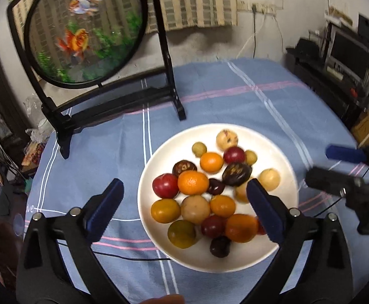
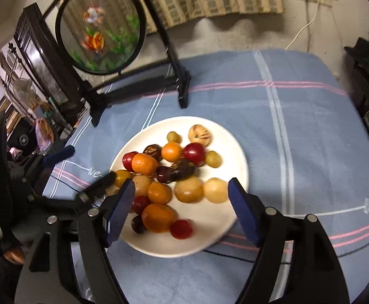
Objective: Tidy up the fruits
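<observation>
A white plate (image 1: pixel 283 152) on the blue tablecloth holds several small fruits: oranges (image 1: pixel 193 182), red plums (image 1: pixel 165 185), dark passion fruits (image 1: pixel 236 174) and pale yellow fruits (image 1: pixel 268 179). My left gripper (image 1: pixel 184 190) is open and empty above the plate's near left part. My right gripper (image 2: pixel 182 192) is open and empty above the plate (image 2: pixel 237 147), with an orange (image 2: pixel 158 217) and a red plum (image 2: pixel 181 229) between its fingers. The right gripper also shows at the right of the left wrist view (image 1: pixel 336 167).
A round goldfish picture in a black stand (image 1: pixel 83 33) stands at the table's back left; it also shows in the right wrist view (image 2: pixel 101 27). A thin black cable (image 1: pixel 134 257) lies on the cloth before the plate. Dark furniture (image 1: pixel 341 58) stands beyond the table's right edge.
</observation>
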`<state>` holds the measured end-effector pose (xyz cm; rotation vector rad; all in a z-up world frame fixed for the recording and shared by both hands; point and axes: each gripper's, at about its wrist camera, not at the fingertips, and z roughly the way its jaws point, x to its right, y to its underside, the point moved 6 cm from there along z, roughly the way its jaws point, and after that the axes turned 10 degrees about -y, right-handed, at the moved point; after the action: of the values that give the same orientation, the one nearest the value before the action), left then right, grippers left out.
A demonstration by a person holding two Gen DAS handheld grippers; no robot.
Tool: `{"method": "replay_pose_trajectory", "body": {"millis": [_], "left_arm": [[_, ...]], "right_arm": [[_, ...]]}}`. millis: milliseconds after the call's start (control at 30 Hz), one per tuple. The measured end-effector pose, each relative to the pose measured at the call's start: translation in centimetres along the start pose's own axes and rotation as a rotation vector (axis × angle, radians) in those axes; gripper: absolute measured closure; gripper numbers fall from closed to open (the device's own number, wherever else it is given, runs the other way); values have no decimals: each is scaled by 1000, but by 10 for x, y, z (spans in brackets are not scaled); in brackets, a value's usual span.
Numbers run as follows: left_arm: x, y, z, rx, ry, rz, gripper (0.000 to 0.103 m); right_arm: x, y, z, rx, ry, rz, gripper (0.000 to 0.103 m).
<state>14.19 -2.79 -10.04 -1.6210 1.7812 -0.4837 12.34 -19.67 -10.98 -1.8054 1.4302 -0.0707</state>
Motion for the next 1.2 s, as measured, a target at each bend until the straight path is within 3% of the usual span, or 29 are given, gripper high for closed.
{"method": "replay_pose_trajectory", "body": {"millis": [100, 300, 400, 667, 933, 1033, 1100, 1200], "left_arm": [[-6, -8, -17, 39, -29, -25, 3], [-10, -19, -56, 104, 23, -58, 3], [-11, -22, -71, 133, 29, -64, 3], [-4, -21, -100, 163, 49, -39, 3], [-13, -16, -113, 186, -24, -56, 3], [-18, -16, -115, 178, -20, -75, 3], [-20, -17, -116, 178, -27, -80, 3], [-20, -18, -117, 173, -28, -86, 3]], "right_arm": [[4, 14, -18, 34, 50, -29, 26], [34, 77, -30, 22, 326, -151, 25], [64, 113, -31, -9, 403, -99, 25], [112, 144, -48, 26, 480, 29, 25], [130, 168, -37, 35, 456, 100, 25], [126, 168, -37, 45, 432, 100, 13], [126, 169, -29, 8, 406, 94, 1], [122, 169, -24, -21, 447, 63, 1]]}}
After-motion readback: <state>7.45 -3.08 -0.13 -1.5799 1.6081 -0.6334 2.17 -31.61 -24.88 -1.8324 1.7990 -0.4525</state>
